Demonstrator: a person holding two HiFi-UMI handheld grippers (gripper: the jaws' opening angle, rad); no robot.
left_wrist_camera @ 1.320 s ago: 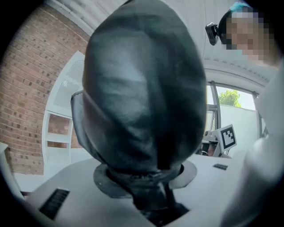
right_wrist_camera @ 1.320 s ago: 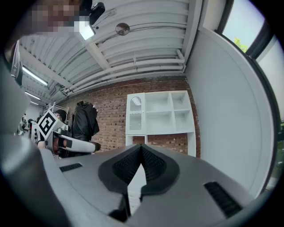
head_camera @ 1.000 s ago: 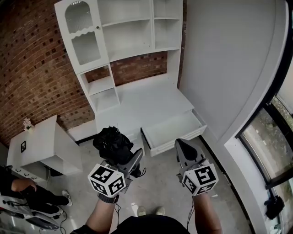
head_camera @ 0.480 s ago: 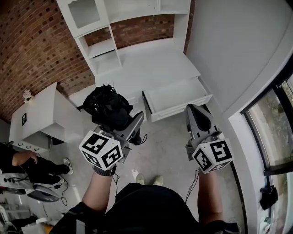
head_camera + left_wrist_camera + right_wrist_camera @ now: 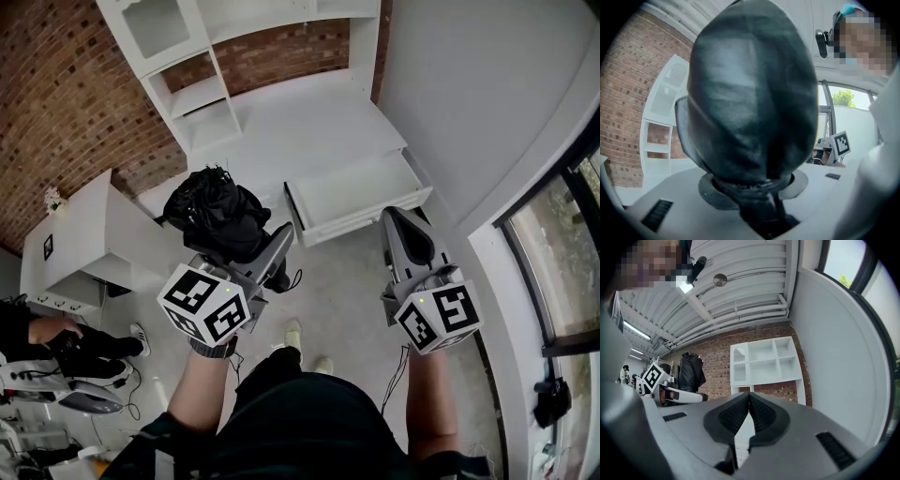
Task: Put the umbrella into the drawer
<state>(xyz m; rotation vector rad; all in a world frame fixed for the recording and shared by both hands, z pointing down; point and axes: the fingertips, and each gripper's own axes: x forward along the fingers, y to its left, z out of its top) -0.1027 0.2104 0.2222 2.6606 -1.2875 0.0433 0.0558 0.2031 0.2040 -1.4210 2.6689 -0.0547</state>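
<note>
Black folded fabric umbrella (image 5: pixel 214 217): likely soft, light, slippery; left gripper (image 5: pixel 270 255) clamped on its stiffer base; right gripper (image 5: pixel 401 225) jaws together, empty. White open drawer (image 5: pixel 349 192) near.

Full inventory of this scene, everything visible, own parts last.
umbrella: 1, black, folded, between the left gripper's jaws
drawer: 1, white, pulled open, ahead of the right gripper
shelf unit: 1, white, against the brick wall
side table: 1, white, left of the umbrella
brick wall: 1, red-brown, behind the shelf unit
bystander: 1, dark clothing, bottom left
window: 1, dark frame, right edge
left gripper: 1, grey, shut on the umbrella
right gripper: 1, grey, jaws together, empty
</note>
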